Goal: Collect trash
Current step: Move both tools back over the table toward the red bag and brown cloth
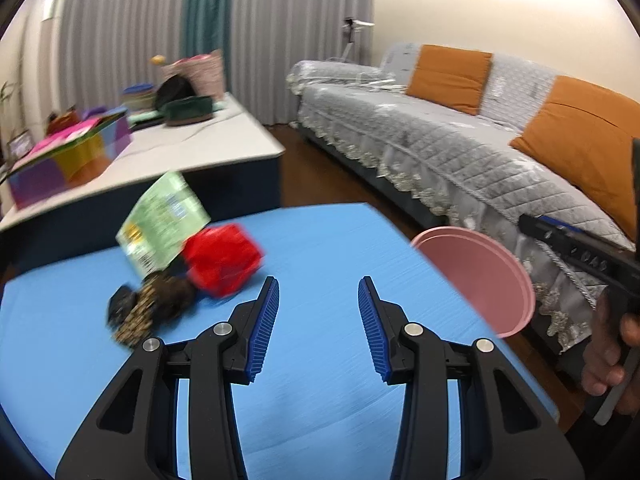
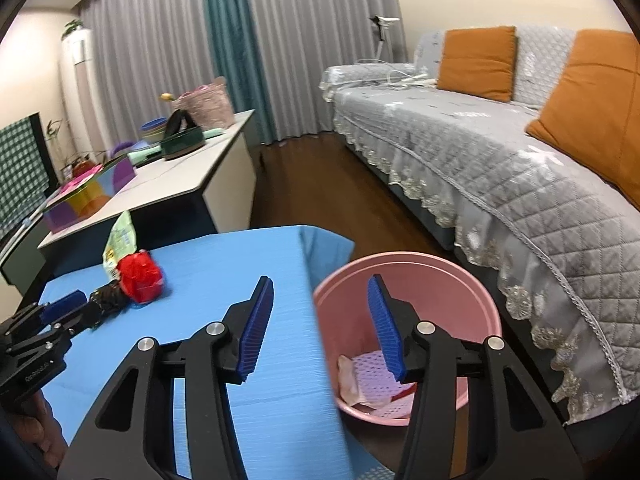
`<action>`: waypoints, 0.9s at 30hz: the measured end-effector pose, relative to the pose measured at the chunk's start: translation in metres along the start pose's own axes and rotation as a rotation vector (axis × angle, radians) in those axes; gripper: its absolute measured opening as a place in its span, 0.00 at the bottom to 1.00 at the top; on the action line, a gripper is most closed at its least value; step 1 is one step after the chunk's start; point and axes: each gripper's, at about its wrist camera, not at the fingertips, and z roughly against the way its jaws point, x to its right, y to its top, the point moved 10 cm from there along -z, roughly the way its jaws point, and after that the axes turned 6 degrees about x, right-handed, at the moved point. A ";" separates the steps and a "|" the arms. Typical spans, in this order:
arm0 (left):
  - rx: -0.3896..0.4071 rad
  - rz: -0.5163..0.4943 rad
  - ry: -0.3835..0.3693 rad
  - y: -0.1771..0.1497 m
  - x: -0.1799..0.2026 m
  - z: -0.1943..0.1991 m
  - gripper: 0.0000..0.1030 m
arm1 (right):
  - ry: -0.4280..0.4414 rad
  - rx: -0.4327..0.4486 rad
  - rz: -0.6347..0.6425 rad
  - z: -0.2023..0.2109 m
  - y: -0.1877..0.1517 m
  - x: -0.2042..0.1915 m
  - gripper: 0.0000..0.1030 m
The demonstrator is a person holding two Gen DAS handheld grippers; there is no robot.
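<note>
Reaching for the leftover litter comes next, I judge: the left gripper [image 1: 318, 328] hangs released and empty over the blue tabletop [image 1: 320, 420], and should settle squarely around one piece before clenching. Three pieces sit clustered at ten o'clock: a green packet [image 1: 162, 224], a red crumpled wrapper [image 1: 222, 258], and a dark patterned wrapper [image 1: 150, 308]. One pink bin [image 2: 404, 276] stands off the tabletop's edge at three o'clock, under the right gripper [image 2: 322, 328], also released and empty.

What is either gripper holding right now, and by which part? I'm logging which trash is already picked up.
Nothing is held. The left gripper and right gripper both stand open and empty; the red wrapper lies on the blue table.
</note>
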 end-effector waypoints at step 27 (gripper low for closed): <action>0.000 0.330 0.271 -0.036 -0.180 -0.011 0.41 | 0.297 -0.097 0.047 -0.068 -0.025 -0.153 0.21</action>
